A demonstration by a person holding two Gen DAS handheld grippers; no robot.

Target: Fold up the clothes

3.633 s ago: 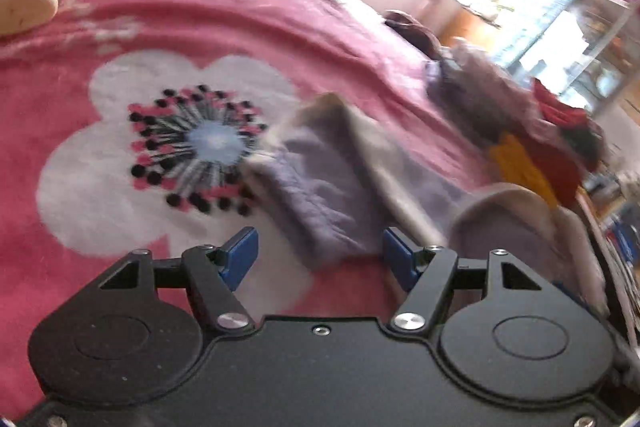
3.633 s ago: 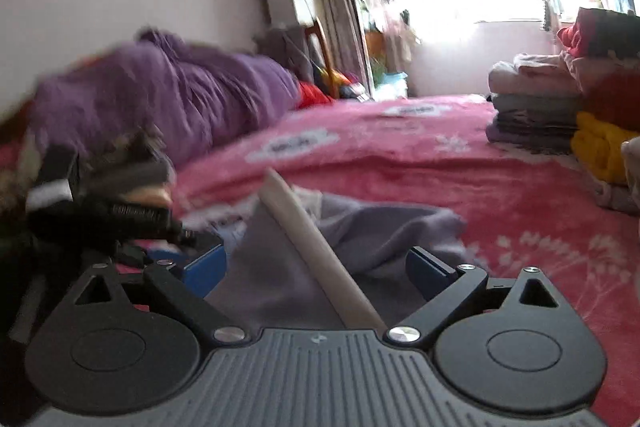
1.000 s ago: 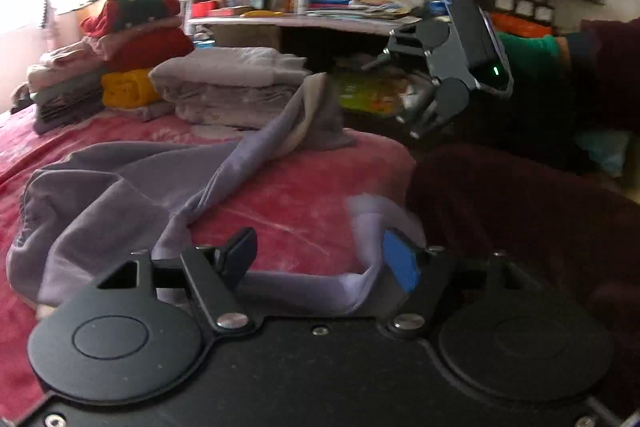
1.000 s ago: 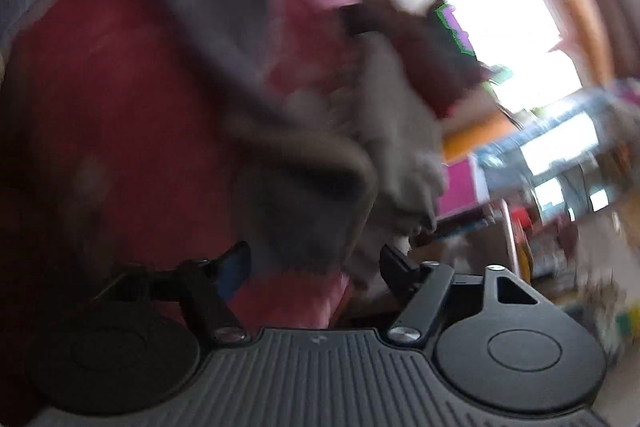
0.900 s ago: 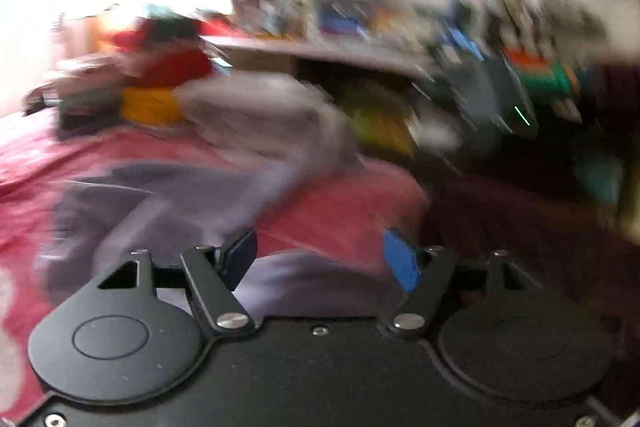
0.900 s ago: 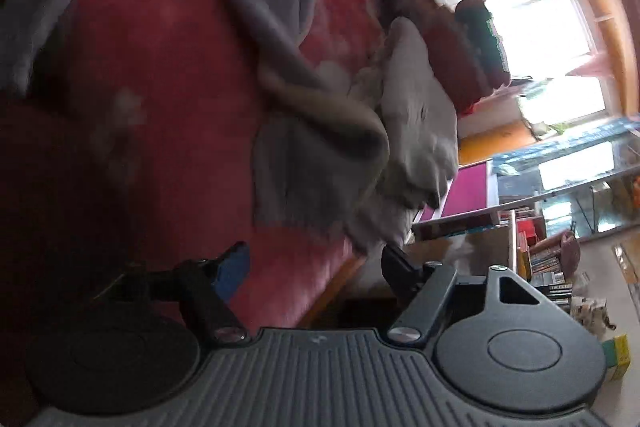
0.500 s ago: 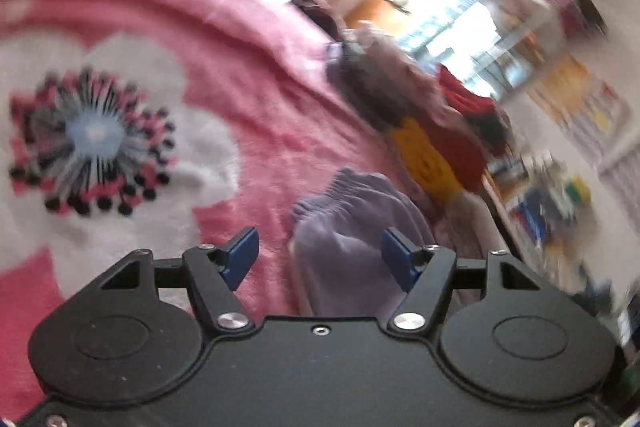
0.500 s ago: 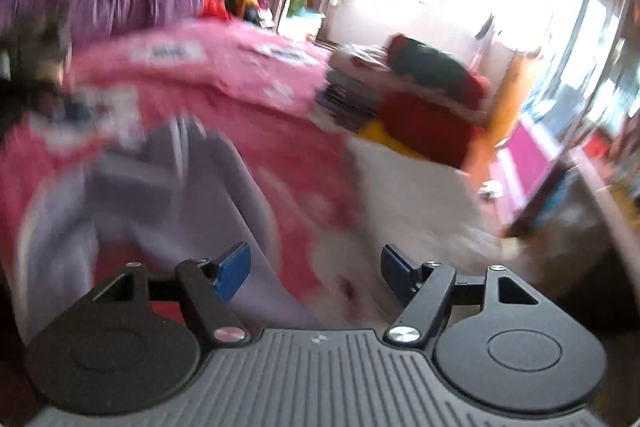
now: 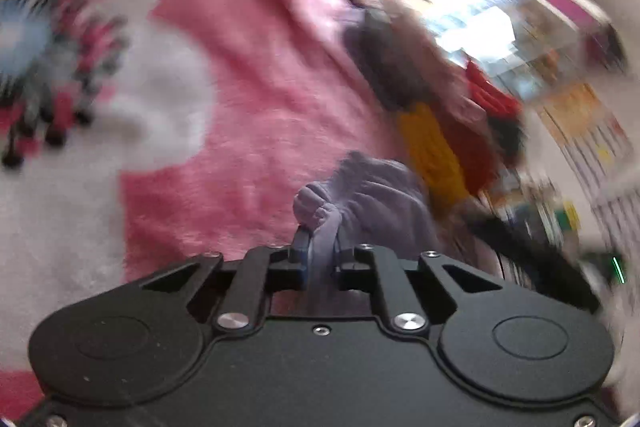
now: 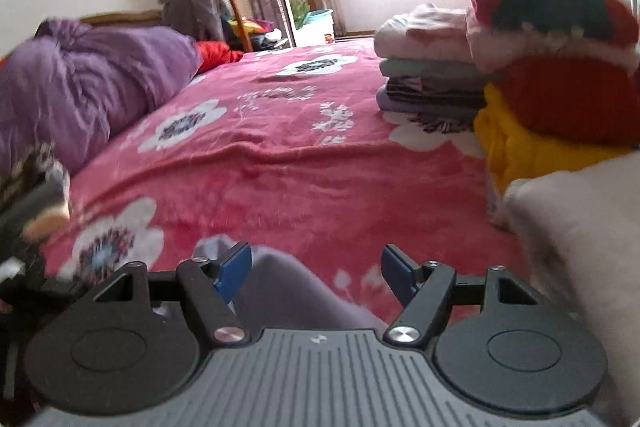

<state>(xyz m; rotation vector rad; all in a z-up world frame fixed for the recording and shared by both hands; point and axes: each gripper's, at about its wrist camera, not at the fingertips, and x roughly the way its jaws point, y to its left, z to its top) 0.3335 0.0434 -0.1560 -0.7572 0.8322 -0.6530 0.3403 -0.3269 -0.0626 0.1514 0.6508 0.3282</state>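
— In the left wrist view, what changed?
— My left gripper (image 9: 320, 259), gaping half a second ago, now pinches the lavender garment (image 9: 372, 199) above the pink blanket (image 9: 248, 131).
— And the right view?
— My right gripper (image 10: 316, 267) gapes wide over that garment's other part; one end secured.

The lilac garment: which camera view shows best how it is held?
The left wrist view: there the left hand-held gripper is shut on the lilac garment, bunched between its fingers. The right wrist view shows only a fold between the open right hand-held gripper fingers.
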